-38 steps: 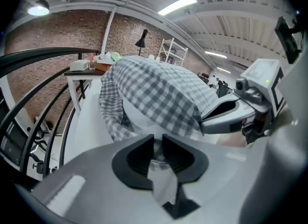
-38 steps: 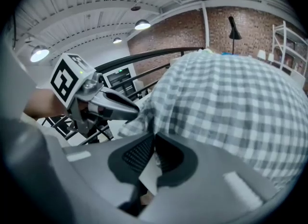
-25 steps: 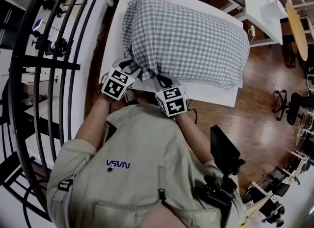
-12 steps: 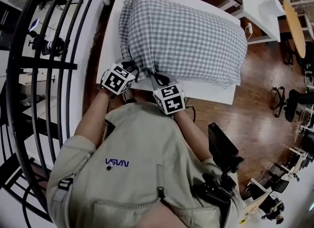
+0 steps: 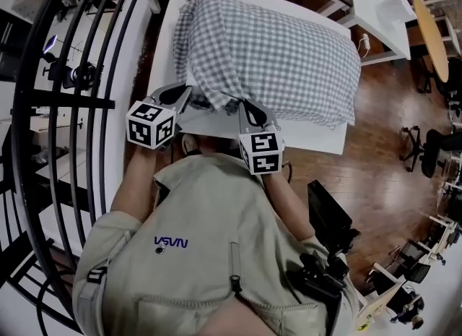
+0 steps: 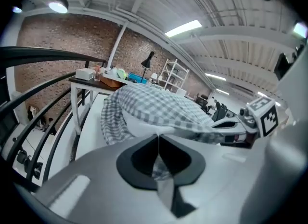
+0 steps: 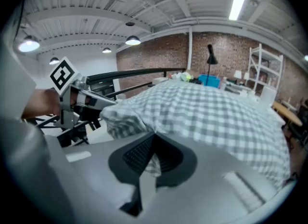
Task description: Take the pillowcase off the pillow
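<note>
1. Pillowcase (image 5: 281, 53): grey-and-white check cloth over a white pillow (image 6: 139, 122). It lies across a white table (image 5: 310, 139), long side running left to right.
2. The cloth is fairly smooth over the middle and right, but rumpled and bunched at the left end. The near-left hem is drawn up into two small peaks. In the left gripper view, bare white pillow shows under the raised hem.
3. Left gripper (image 5: 186, 95): its jaws have just been closing and are now pressed together on a fold of the check hem at the near-left corner.
4. Right gripper (image 5: 247, 108): its jaws have just closed a little further and pinch the same hem, just right of the left gripper.
5. Edges: the pillow covers most of the table, and its right end reaches the table's right edge. A bare strip of table runs along the near edge, right of the grippers. A narrower bare strip runs down the left side.
6. Room: a black railing (image 5: 72, 96) stands close along the table's left. The person (image 5: 209, 240) is right against the near edge. Wood floor (image 5: 382, 147) lies open to the right.
</note>
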`<state>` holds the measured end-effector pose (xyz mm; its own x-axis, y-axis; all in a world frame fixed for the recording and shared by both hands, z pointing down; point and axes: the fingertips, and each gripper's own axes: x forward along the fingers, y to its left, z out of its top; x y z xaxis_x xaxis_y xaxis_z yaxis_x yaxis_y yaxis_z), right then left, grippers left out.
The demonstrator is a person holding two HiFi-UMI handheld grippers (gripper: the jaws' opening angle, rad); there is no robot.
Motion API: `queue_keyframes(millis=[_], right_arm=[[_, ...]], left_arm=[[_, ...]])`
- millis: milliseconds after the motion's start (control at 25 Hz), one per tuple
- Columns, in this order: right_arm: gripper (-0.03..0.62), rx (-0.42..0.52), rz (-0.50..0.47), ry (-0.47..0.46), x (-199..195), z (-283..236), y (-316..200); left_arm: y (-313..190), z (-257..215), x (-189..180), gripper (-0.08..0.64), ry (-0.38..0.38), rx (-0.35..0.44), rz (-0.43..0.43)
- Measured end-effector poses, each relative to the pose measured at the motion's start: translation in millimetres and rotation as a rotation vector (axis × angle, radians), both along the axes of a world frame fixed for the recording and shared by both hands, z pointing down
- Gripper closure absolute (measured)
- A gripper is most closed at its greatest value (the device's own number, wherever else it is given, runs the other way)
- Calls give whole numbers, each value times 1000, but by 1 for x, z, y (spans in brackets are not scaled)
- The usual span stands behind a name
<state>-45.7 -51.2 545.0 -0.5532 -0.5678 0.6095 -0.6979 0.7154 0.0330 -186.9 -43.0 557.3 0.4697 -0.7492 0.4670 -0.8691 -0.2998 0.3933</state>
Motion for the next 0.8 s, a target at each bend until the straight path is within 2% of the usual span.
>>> queue_keyframes(millis=[120, 240, 360, 480, 640, 720, 800], right_arm=[[586, 105, 95, 31, 26, -21, -16], [586, 153, 164, 62, 49, -29, -24], [586, 110, 198, 109, 63, -8, -23], [586, 27, 192, 175, 69, 33, -19], [586, -4, 172, 254, 77, 59, -18], [586, -9, 160, 277, 78, 63, -20], [586, -19, 140, 293, 78, 69, -23]], left_arm=[[-3, -17, -8, 546, 71, 35, -41], [-4, -22, -10, 546, 114, 50, -54], [0, -10, -8, 546, 132, 21, -56], [7, 18, -9, 546, 151, -46, -72], [17, 48, -12, 546, 222, -109, -110], [18, 50, -8, 546, 272, -115, -77], [22, 41, 4, 543, 320, -101, 24]])
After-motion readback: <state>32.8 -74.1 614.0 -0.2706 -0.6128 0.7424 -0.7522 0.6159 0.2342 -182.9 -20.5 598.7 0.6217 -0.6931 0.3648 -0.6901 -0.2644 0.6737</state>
